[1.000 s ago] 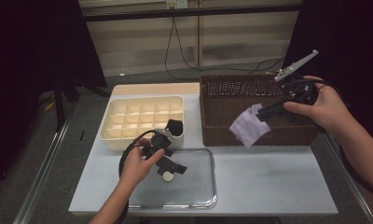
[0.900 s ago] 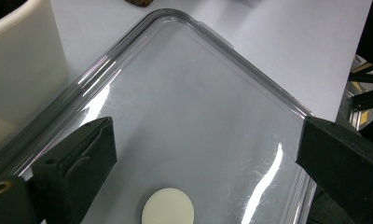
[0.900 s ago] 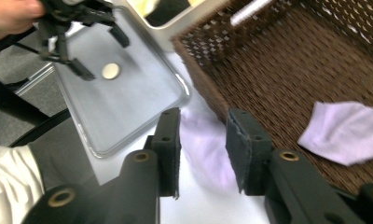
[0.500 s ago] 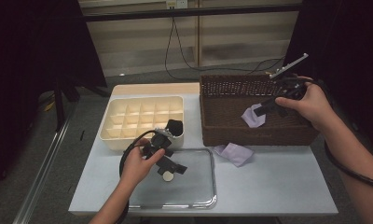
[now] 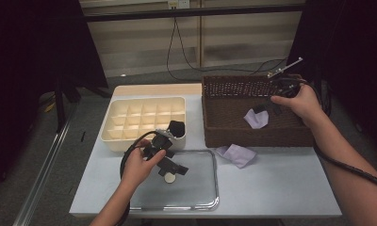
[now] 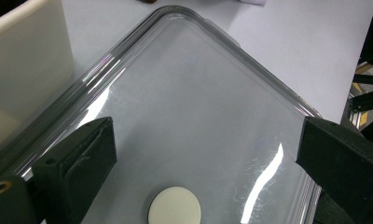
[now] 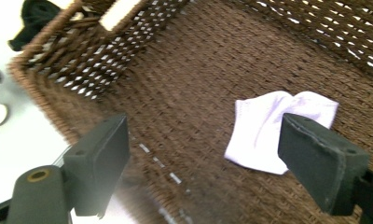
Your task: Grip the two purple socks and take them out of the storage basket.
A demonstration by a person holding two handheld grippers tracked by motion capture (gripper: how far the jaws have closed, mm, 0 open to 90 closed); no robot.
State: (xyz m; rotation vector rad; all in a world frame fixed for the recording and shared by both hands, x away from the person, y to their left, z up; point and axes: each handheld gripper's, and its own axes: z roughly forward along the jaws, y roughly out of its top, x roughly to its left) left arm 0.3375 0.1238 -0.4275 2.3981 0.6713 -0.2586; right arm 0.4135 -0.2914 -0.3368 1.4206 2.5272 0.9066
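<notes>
High view: right hand-held gripper (image 5: 264, 109) is down inside the brown wicker basket (image 5: 233, 129), jaws spread and having just been opening, nothing between them. A lilac cloth (image 5: 255, 117) lies crumpled on the basket floor just beside and below the jaw tips, toward the basket's front wall. A second lilac cloth (image 5: 237, 154) lies on the bench (image 5: 281, 188) outside the basket, against its front wall. Left hand-held gripper (image 5: 170, 162) hangs over the clear tray (image 5: 210, 188), well apart from both cloths; the right hand is plainly the nearer.

Left gripper view: jaws released and empty, straddling open tray surface; a small cream disc (image 6: 174, 205) lies on the tray between them, untouched.

Right gripper view: jaws wide, empty. The cloth in the basket (image 7: 278, 130) sits off-centre, partly behind the right-hand jaw, its long axis running roughly along the line of sight and slightly slanted.

Judgement: to take this cloth, the gripper needs shifting toward that jaw's side so the cloth centres in the gap.
</notes>
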